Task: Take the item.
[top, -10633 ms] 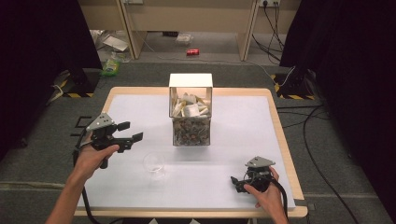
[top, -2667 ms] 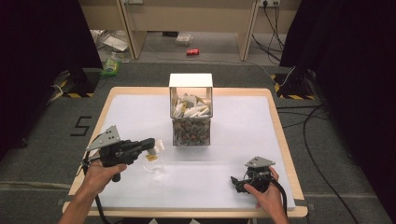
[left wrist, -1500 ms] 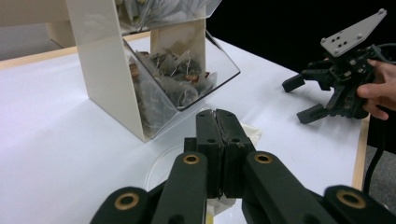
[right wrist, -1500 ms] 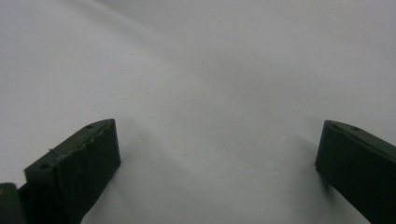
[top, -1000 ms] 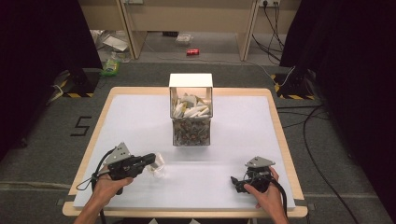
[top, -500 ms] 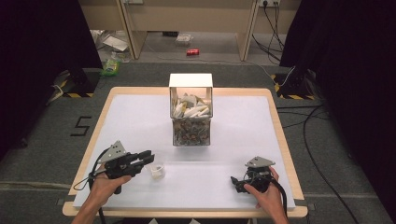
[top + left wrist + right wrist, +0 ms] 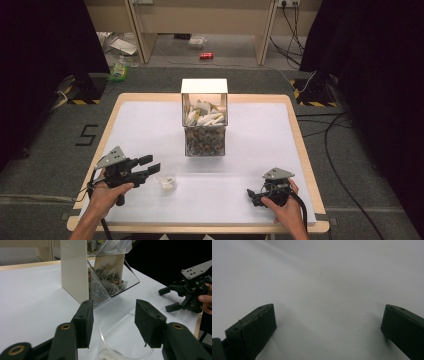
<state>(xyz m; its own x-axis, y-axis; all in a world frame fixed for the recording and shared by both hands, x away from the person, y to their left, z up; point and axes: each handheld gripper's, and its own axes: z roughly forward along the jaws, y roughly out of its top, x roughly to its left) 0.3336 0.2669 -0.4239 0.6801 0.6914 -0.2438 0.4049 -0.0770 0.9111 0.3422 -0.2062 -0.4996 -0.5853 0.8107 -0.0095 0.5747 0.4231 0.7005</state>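
Note:
A small clear cup (image 7: 168, 182) stands on the white table (image 7: 260, 145) with a pale tea bag lying in it. My left gripper (image 7: 152, 165) hovers just left of the cup and is open; its jaws have just been opening and nothing sits between the pads. In the left gripper view the cup's rim (image 7: 125, 337) lies below and beyond my left gripper (image 7: 113, 315). Behind it stands the clear dispenser box (image 7: 204, 120) full of tea bags. My right gripper (image 7: 255, 194) rests open on the table at the front right, over bare surface (image 7: 328, 317).
The dispenser box (image 7: 100, 277) has a sloped clear mouth facing the cup. The right gripper (image 7: 172, 298), held in a hand, appears far off in the left gripper view. Cables and a red can (image 7: 206, 55) lie on the floor beyond the table.
The left gripper's jaws have opened and it has drawn slightly back to the left from the cup, leaving the tea bag inside. The right gripper has not moved.

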